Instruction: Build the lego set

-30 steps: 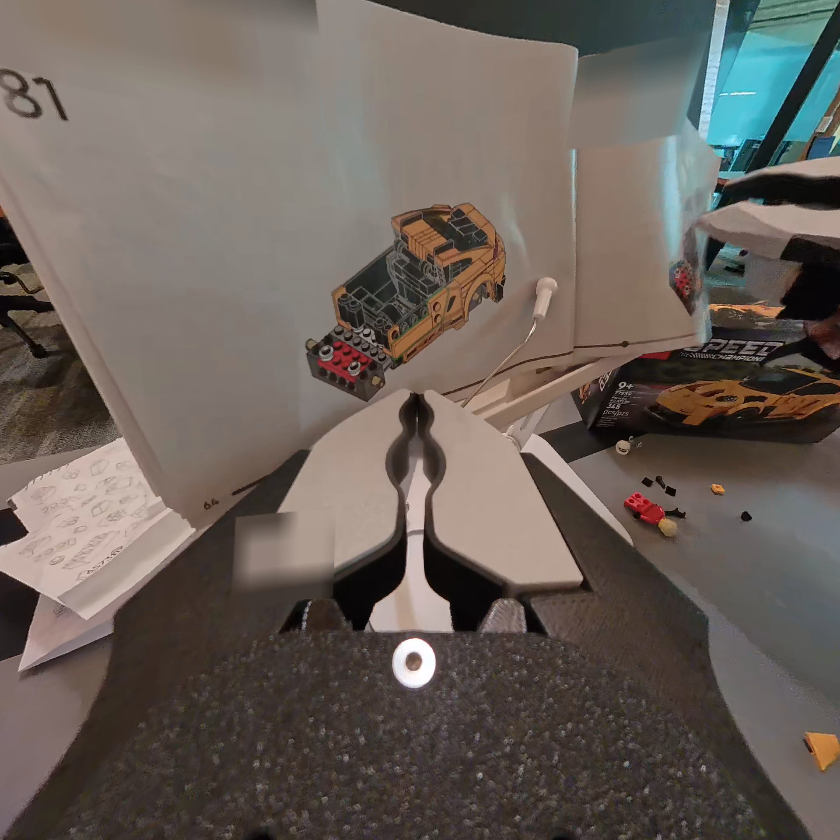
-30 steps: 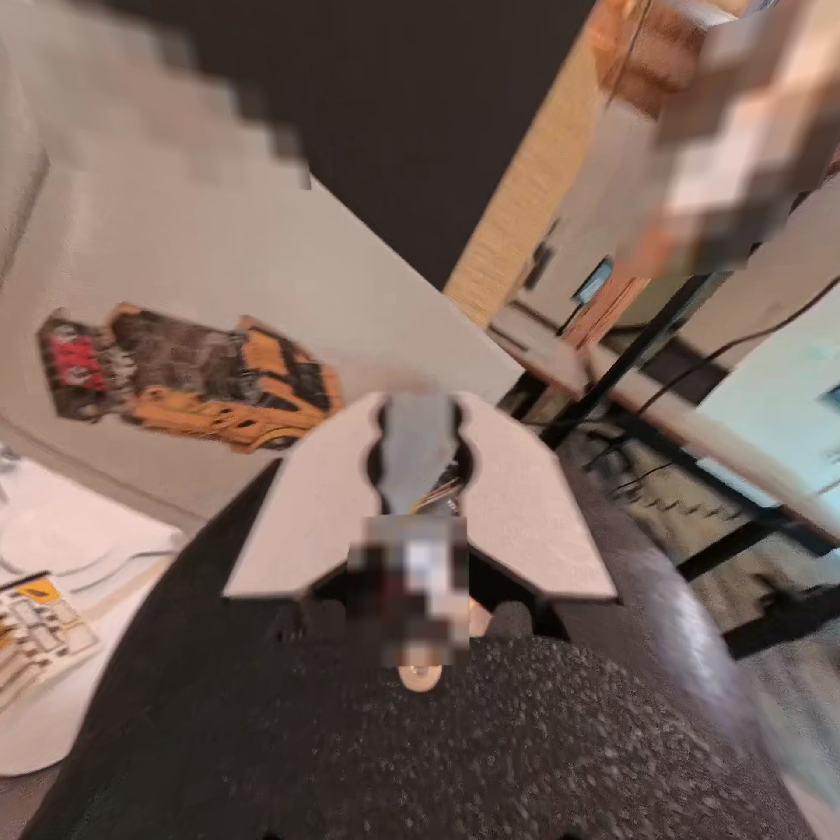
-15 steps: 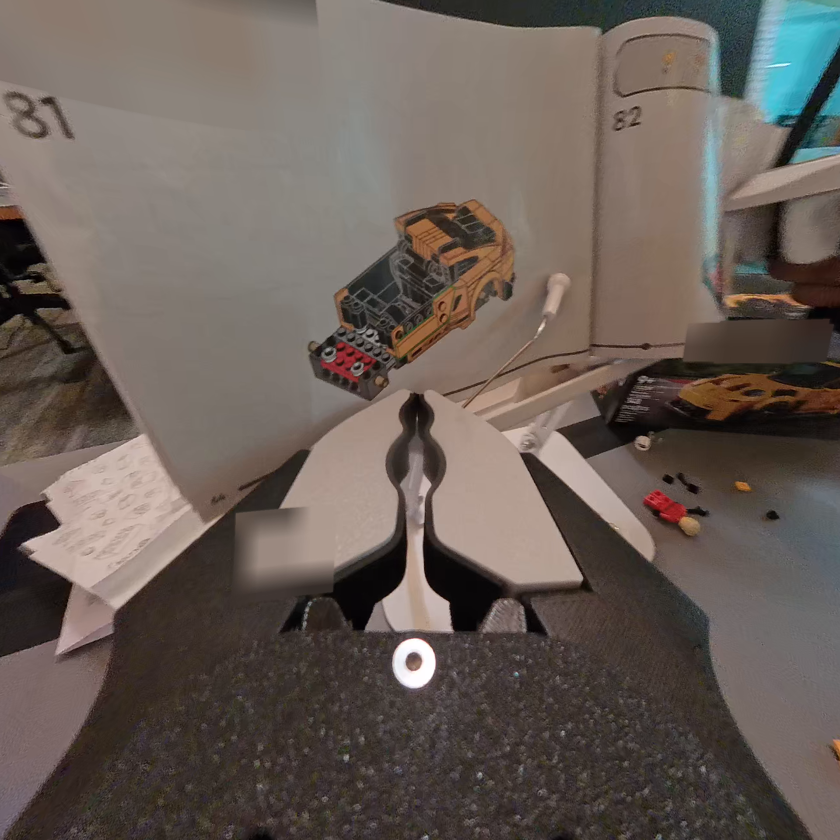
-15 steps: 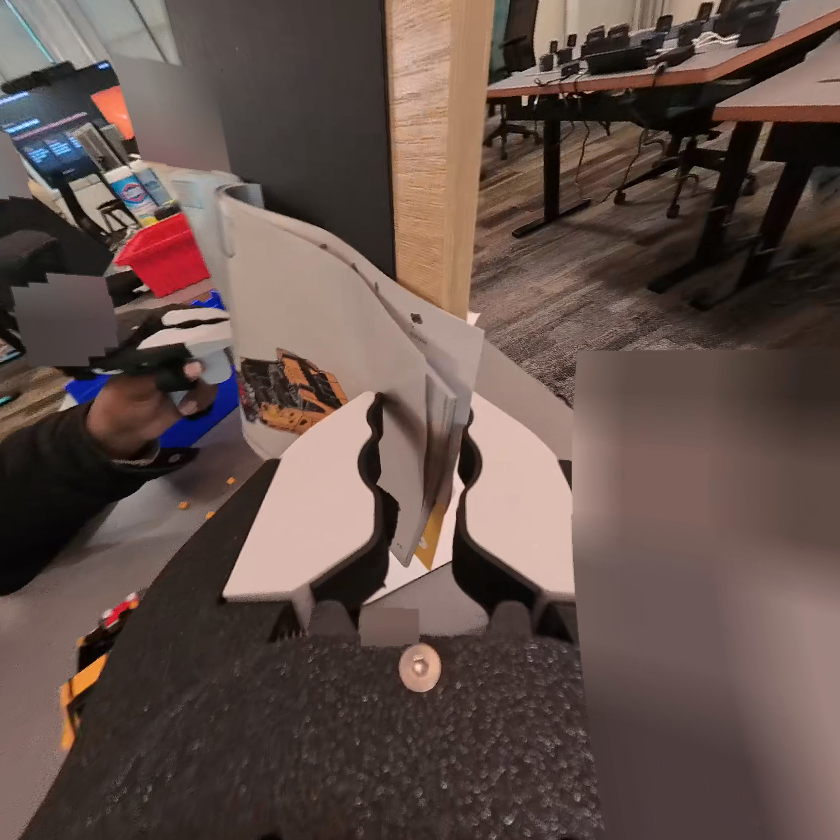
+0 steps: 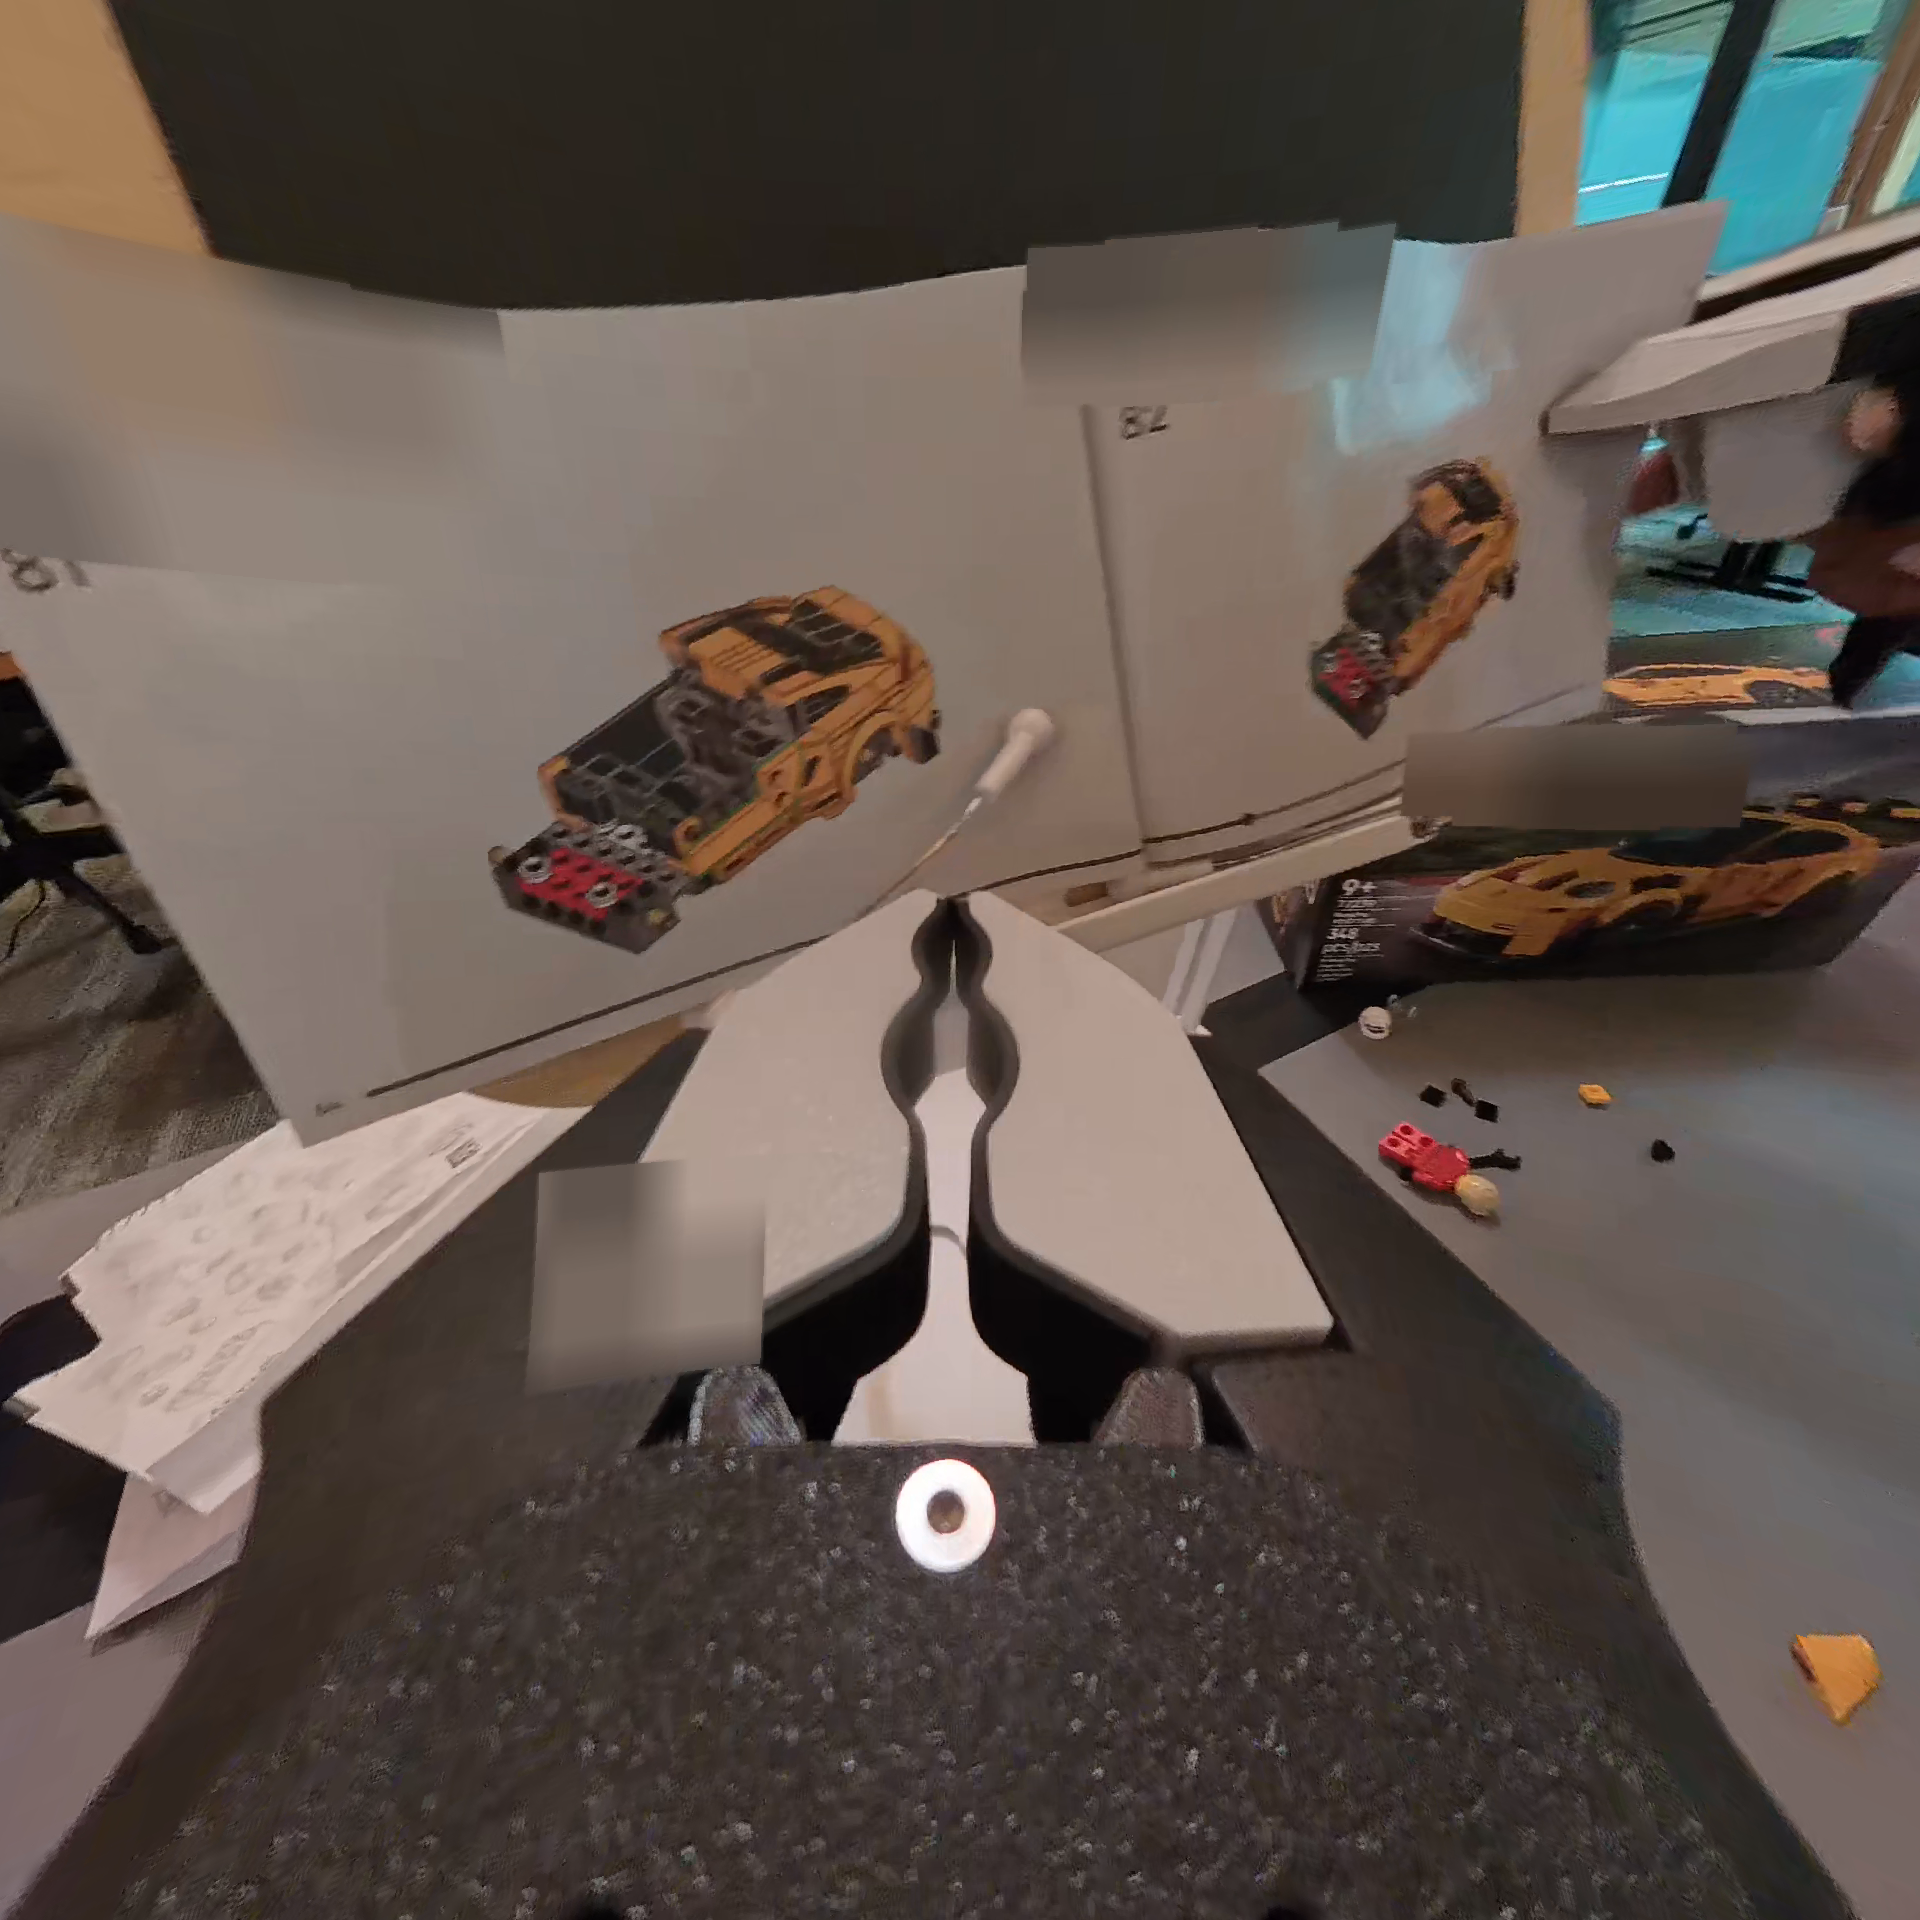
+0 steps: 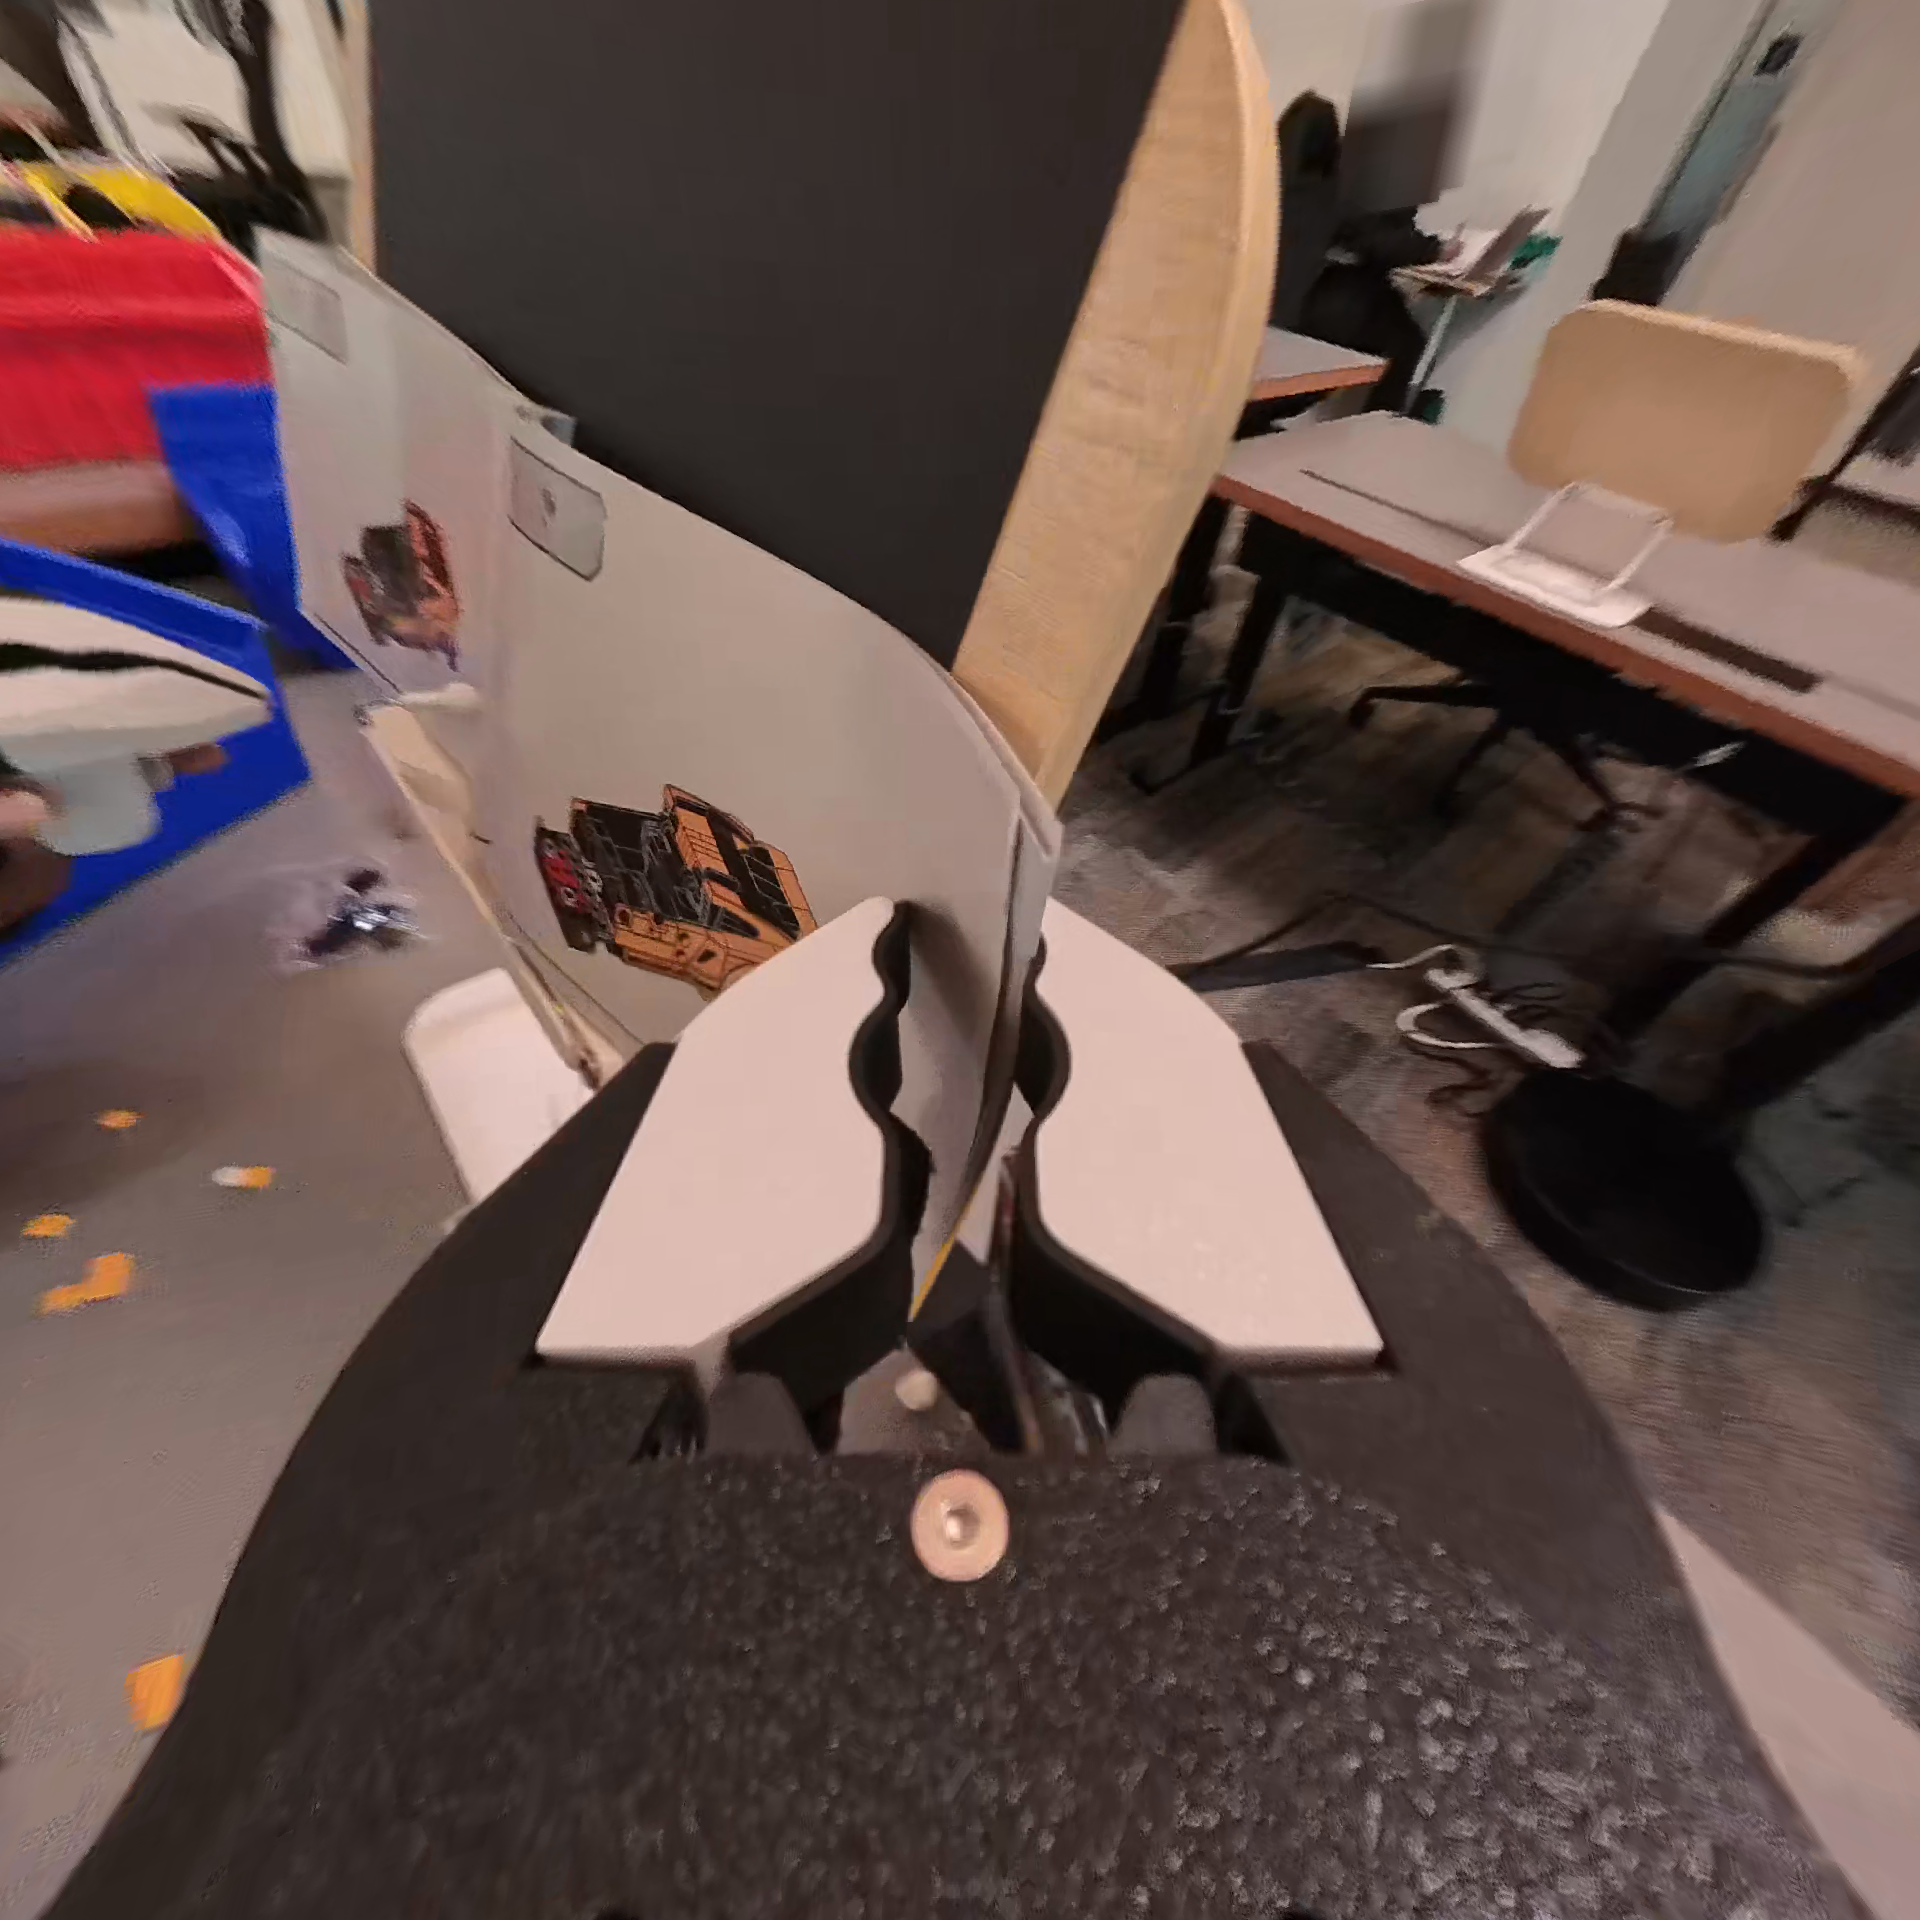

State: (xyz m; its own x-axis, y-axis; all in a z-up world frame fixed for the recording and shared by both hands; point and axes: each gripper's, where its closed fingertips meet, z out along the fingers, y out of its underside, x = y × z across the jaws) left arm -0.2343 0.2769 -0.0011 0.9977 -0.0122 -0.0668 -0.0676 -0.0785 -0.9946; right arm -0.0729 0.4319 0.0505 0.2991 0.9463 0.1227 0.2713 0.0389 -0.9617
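We see the left tongs (image 5: 951, 910) fully shut, gripping nothing, just before the booklet (image 5: 727, 468). The right tongs (image 6: 966, 935) stand partly open around the booklet's page edge (image 6: 951, 1039). We cannot tell whether they pinch it.

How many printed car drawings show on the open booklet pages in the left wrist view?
2: one car drawing on the left page above the shut left tool, another on the right page. Further pages are hidden.

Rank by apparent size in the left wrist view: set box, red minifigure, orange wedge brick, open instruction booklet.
1. open instruction booklet
2. set box
3. red minifigure and orange wedge brick: look about alike; the brick lies nearer the camera, so unranked.
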